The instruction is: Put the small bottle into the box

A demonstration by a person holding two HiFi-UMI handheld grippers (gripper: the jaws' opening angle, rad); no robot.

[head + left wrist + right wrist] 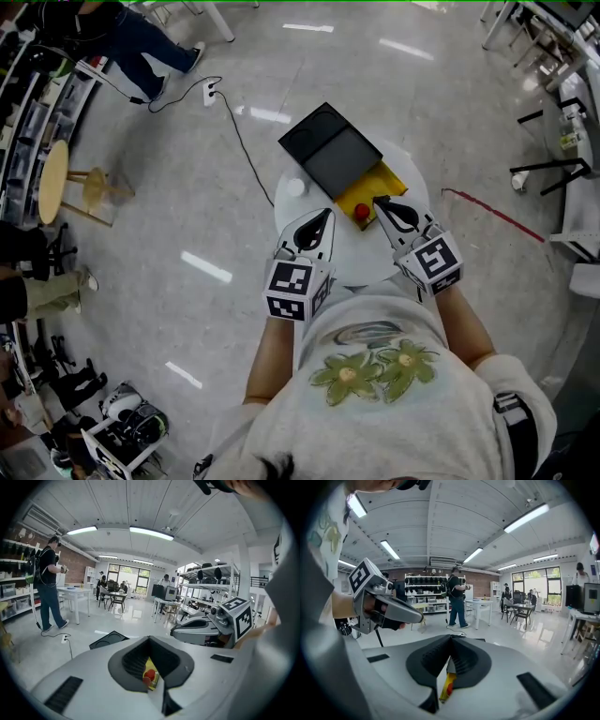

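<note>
Small bottle, red cap, lies inside the yellow box on the counter. Left gripper is just beside the box and right gripper at its rim, both jaws closed and empty. Placing looks done; next is probably just backing clear.

The box is a shallow yellow tray lying open on the white round surface, its black lid swung back to the far left. The bottle, showing its red cap, sits inside at the box's near end.
</note>
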